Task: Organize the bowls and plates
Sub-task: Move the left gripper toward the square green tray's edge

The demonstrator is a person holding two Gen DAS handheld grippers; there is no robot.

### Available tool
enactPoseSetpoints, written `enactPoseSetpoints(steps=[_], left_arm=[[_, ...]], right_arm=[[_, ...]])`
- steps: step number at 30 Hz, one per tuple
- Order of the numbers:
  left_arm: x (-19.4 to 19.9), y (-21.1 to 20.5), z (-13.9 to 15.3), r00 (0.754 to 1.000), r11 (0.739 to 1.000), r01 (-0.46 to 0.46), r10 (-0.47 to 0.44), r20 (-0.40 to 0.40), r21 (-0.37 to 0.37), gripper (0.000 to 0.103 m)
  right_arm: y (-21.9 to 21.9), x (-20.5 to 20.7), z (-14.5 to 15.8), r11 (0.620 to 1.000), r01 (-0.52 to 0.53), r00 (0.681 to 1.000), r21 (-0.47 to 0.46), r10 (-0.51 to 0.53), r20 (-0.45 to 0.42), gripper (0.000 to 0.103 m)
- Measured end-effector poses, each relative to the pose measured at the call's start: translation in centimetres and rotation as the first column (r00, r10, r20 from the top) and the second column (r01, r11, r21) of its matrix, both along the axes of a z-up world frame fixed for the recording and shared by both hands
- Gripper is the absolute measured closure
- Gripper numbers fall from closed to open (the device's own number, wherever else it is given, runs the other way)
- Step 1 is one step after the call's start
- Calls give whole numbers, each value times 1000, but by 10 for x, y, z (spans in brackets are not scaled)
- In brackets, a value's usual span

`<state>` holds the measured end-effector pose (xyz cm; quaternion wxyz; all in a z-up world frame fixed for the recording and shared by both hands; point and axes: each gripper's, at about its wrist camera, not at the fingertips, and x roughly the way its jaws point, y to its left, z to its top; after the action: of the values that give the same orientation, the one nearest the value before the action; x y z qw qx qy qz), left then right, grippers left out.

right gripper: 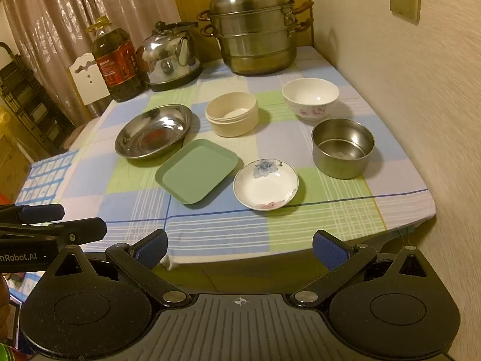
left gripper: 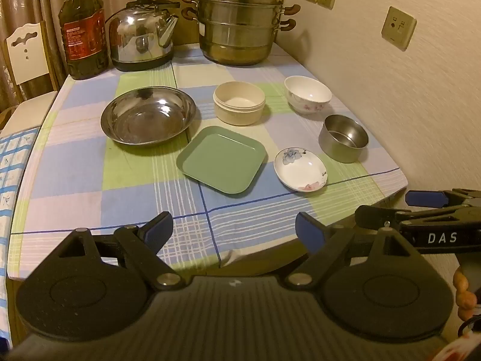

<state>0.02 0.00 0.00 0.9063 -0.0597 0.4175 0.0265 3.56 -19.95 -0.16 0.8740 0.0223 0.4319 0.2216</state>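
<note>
Nothing grabbed yet. Left to right on checked cloth (left gripper: pixel 75 180): steel basin (left gripper: pixel 148 115), green square plate (left gripper: pixel 222 160) touching its rim, cream bowl (left gripper: pixel 239 102) behind, small floral dish (left gripper: pixel 300 169), floral bowl (left gripper: pixel 307 94), steel cup-bowl (left gripper: pixel 343 137) near wall. Left gripper (left gripper: pixel 233 228) and right gripper (right gripper: pixel 240 248) both wide, empty, hovering off near edge. Risks: shallow dish slipping from pads; green plate nudging basin; cloth dragging.

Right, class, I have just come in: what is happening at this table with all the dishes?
A person holds two grippers, the left gripper and the right gripper, both open and empty, short of the table's near edge. Nothing is handled yet. Laid out apart on the checked cloth are a steel basin, cream bowl, floral bowl, steel cup, green plate and floral saucer.
</note>
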Motion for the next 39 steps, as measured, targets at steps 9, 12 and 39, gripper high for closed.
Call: enactPoseSetpoints(steps=[9, 12, 39], left_arm=[[0, -1, -1, 1000, 1000, 0, 0, -3, -1, 16], [0, -1, -1, 1000, 1000, 0, 0, -4, -1, 16], [0, 1, -3, 1000, 1000, 0, 0, -4, -3, 16]], right_arm=[[3, 1, -1, 1000, -6, 1000, -3, 6, -4, 1], [3, 1, -1, 1000, -6, 1000, -3, 6, -5, 1], [5, 6, -4, 1000, -11, 1000, 4, 11, -17, 1]])
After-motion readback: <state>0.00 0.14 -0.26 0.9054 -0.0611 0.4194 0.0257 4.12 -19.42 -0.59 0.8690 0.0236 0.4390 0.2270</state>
